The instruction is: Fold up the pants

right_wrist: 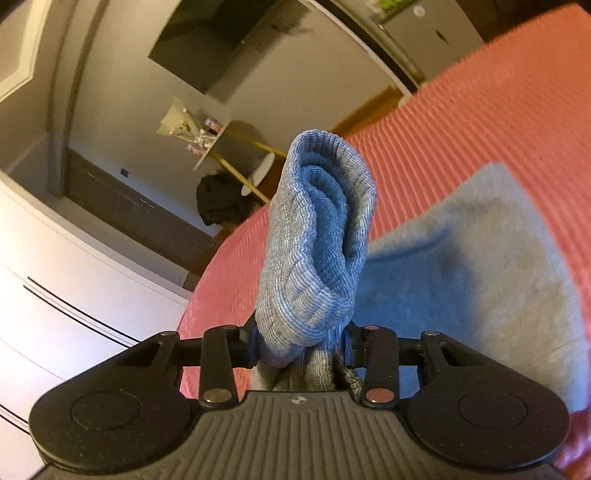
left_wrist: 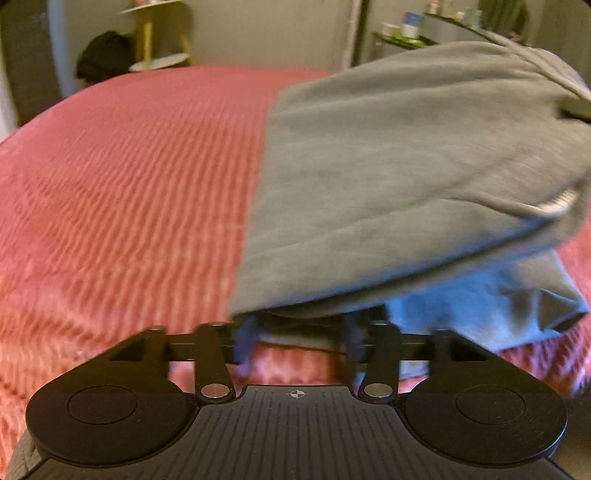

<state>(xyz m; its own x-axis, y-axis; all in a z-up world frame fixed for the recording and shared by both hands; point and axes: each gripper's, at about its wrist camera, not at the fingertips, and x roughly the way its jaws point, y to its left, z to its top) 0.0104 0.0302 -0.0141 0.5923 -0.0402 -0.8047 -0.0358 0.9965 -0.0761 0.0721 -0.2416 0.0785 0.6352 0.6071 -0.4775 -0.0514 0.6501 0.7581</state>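
Left gripper [left_wrist: 299, 332] sits low at the near edge of the grey pants [left_wrist: 406, 166]. Fabric drapes over and between its fingers [left_wrist: 245, 339], which stand partly closed; whether the pads actually pinch the cloth I can't tell, since the hem hides the tips. Likely placed there to take a corner so both hands lift one edge together.

Pants lie mostly on the right part of the pink ribbed bedspread [left_wrist: 122, 184], bunched and raised toward the far right, with a drawstring [left_wrist: 554, 203] hanging out.

Right gripper [right_wrist: 299, 343] is clamped on the ribbed cuff [right_wrist: 317, 240]. The rolled knit sticks up out of narrowed jaws, and the leg fabric trails down to the bed behind it. Held high, probably to carry that end over for a fold.

Surface: soft bed, corrugated cover, no hard edge to crease against.

Room: yellow-legged side table [left_wrist: 159, 40] with a dark bundle [left_wrist: 103, 55] beside it, cluttered shelf [left_wrist: 406, 35] at the far right, white cupboard fronts and a dark wall-mounted screen [right_wrist: 221, 40] in the right wrist view.
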